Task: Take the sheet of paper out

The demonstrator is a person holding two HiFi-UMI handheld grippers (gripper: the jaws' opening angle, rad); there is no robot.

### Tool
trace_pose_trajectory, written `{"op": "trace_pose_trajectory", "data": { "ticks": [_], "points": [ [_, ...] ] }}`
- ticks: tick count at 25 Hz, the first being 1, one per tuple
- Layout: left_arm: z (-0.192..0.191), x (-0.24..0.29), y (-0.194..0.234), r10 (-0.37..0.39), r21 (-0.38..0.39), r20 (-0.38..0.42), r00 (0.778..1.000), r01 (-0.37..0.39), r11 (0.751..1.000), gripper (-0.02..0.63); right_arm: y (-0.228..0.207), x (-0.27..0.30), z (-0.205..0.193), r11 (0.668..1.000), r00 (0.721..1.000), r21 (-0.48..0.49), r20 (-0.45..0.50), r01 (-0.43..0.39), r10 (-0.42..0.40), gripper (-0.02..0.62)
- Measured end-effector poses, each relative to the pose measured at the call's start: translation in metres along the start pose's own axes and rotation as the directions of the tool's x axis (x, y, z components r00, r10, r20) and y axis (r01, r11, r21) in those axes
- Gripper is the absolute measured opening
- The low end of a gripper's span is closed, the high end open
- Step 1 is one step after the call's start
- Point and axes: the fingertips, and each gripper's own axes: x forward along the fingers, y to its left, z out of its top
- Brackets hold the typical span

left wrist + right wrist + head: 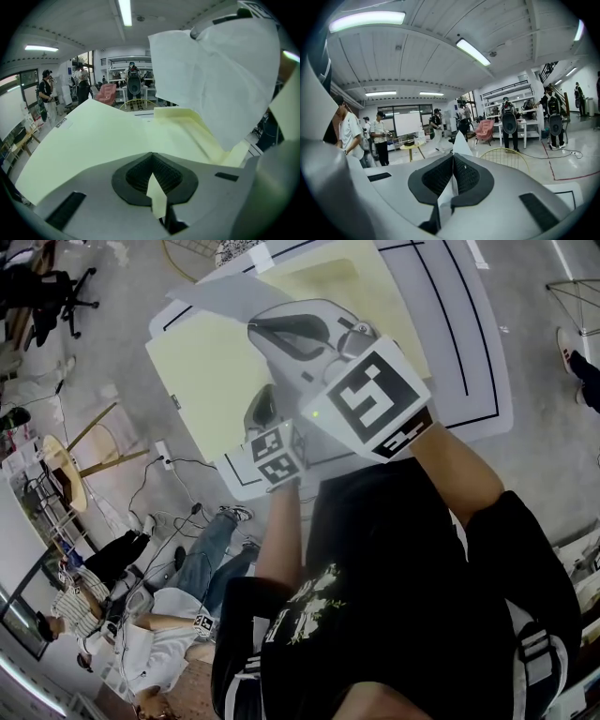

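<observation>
A pale yellow folder [211, 381] lies open above the white mat. My left gripper [262, 401] is shut on its near edge; in the left gripper view a yellow strip [156, 197] sticks out between the closed jaws of my left gripper [152, 158], and the folder [89, 145] spreads out beyond. A white sheet of paper [230, 292] hangs lifted over the folder, pinched by my right gripper [264, 330]. In the left gripper view that sheet [215, 79] fills the upper right. My right gripper [453, 158] has its jaws closed on the sheet's thin edge [461, 144].
A white mat with black lines [473, 343] lies under the folder. Several people stand or sit around [159, 634]. A round wooden table [58, 465], cables [169, 470] and an office chair [66, 296] are on the floor. A pink armchair [107, 92] stands far off.
</observation>
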Motion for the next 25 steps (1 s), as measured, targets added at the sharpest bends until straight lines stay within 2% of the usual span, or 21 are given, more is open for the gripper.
{"op": "trace_pose_trajectory", "data": {
  "ticks": [3, 14, 20, 25],
  "points": [
    [0.004, 0.005, -0.008, -0.019, 0.022, 0.006, 1.000, 0.019, 1.000, -0.012, -0.011, -0.007, -0.005, 0.999, 0.999, -0.027, -0.007, 0.048, -0.048, 0.002],
    [0.029, 0.013, -0.047, -0.111, 0.074, 0.029, 0.993, 0.109, 0.991, -0.012, -0.054, -0.051, -0.003, 0.983, 0.983, -0.018, -0.001, 0.185, -0.185, 0.002],
    [0.035, 0.018, -0.061, -0.139, 0.106, 0.025, 0.990, 0.136, 0.985, -0.012, -0.088, -0.081, -0.006, 0.959, 0.959, -0.009, -0.007, 0.283, -0.283, 0.002],
    [0.040, 0.018, -0.071, -0.161, 0.125, 0.022, 0.987, 0.157, 0.980, -0.012, -0.119, -0.110, -0.011, 0.926, 0.926, 0.005, -0.021, 0.378, -0.377, 0.002]
  ]
}}
